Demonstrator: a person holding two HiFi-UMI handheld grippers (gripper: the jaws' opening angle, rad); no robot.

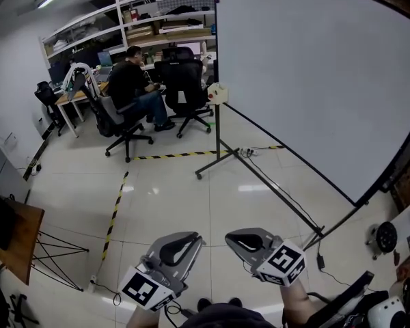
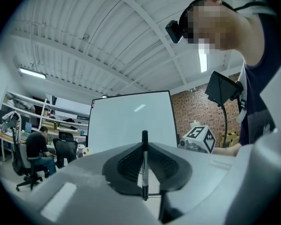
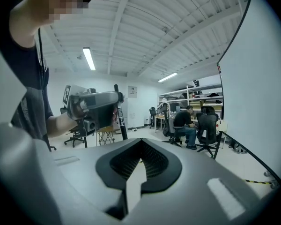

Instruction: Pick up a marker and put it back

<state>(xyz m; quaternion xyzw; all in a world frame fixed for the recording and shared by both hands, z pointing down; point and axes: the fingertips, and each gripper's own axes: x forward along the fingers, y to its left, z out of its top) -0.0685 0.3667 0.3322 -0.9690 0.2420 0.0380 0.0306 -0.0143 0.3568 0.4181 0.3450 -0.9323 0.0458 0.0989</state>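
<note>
My left gripper is clamped on the marker. In the left gripper view the black pen stands upright between the two dark ribbed pads, its top end poking up past the jaw tips and a pale label band showing lower down in the slot. So the marker is off any surface, held in the air by the left jaws. My right gripper carries nothing. In the right gripper view its jaws are pressed together at the tips, and only a narrow wedge of pale ground shows through the gap behind them. From the head view I see both grippers low in the frame, side by side, near each other but apart, held over the tiled floor. A large whiteboard on a black stand fills the right side. Far back on the left a seated person leans toward a desk, with black office chairs close by and shelves behind. A strip of yellow-and-black tape runs along the floor between that area and me.
</note>
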